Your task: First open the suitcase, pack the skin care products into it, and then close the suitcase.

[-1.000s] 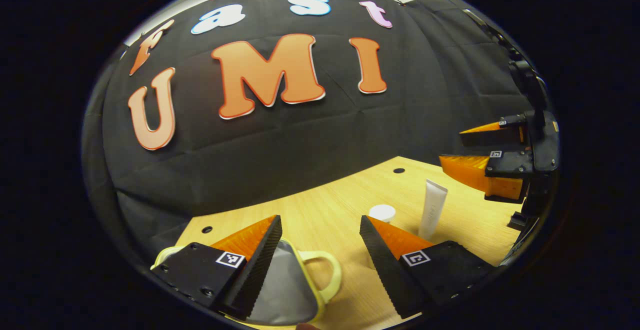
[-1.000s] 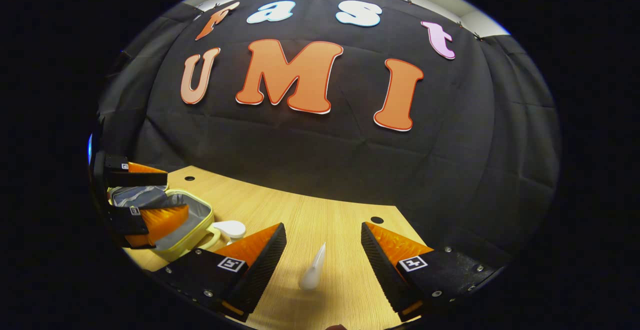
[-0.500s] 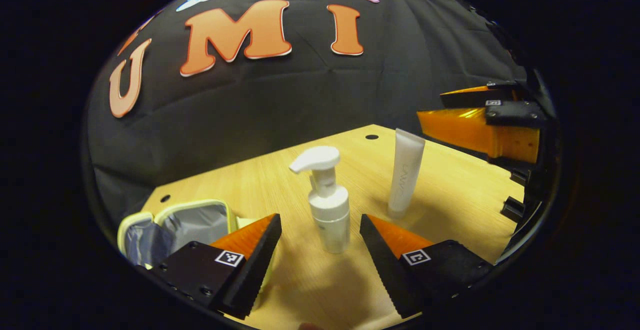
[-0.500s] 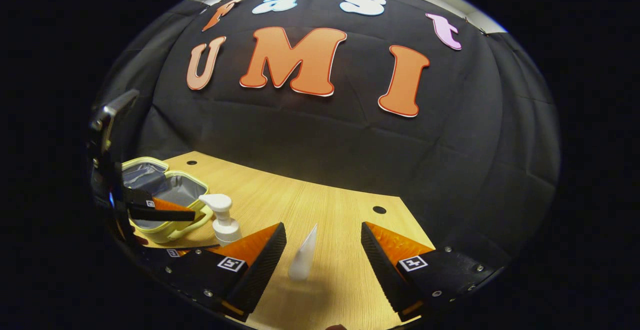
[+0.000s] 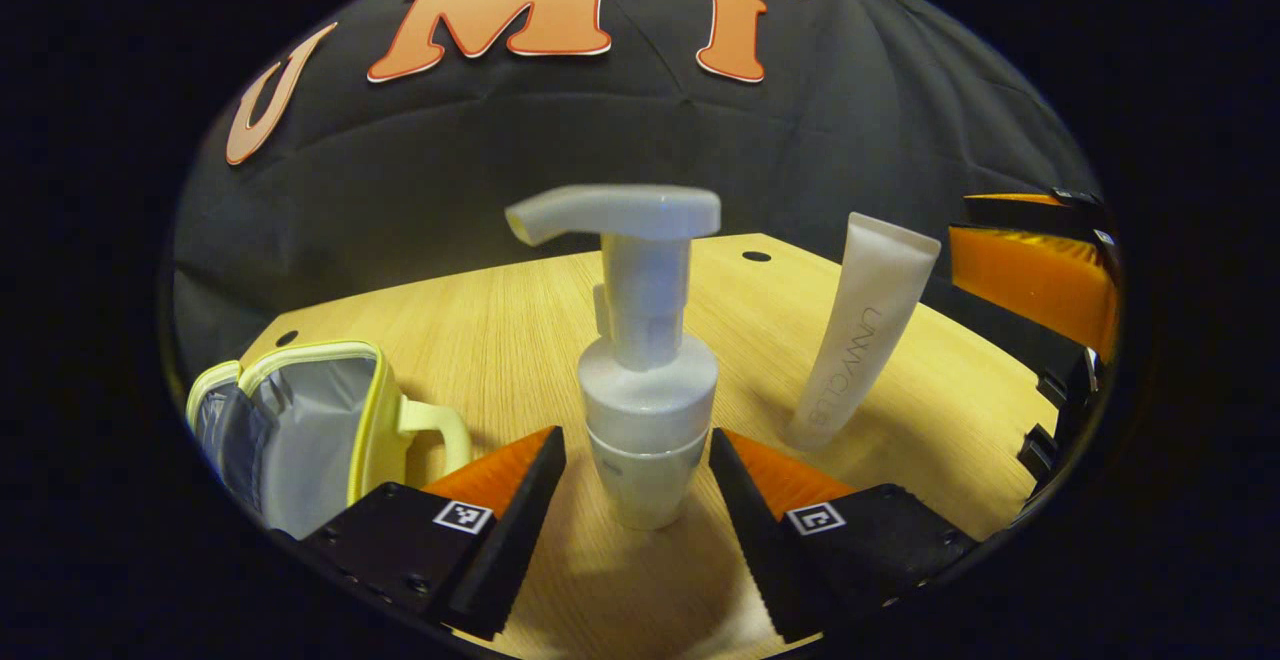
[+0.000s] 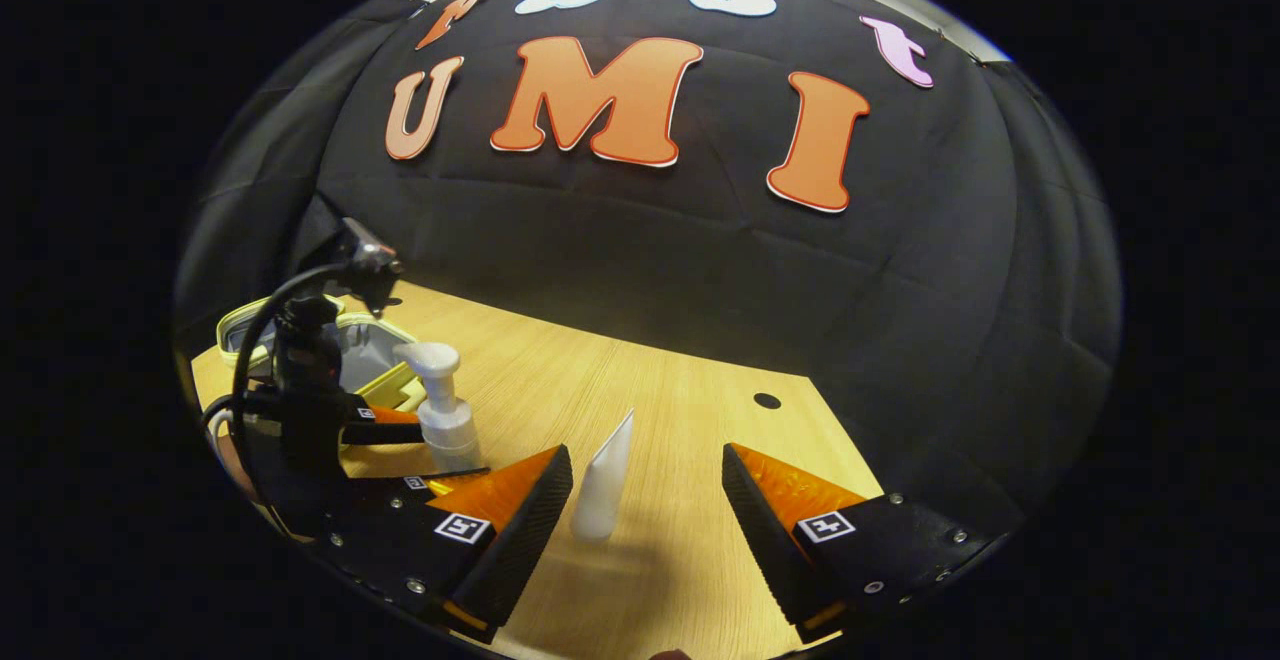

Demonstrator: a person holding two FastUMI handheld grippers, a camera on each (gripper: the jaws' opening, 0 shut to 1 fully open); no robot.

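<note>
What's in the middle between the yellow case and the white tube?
In the left gripper view, the pump bottle stands between the open case and the tube, framed by the left tongs.

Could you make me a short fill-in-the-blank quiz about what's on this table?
The pump bottle stands between the fingers of the ___ tongs.
The yellow suitcase lies ___, showing its grey lining.
The white tube stands upright on its ___.
Both sets of tongs are ___.

Missing: left; open; cap; open

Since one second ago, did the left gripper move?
Yes. The left gripper went from over the case toward the pump bottle, now between its open fingers.
</note>
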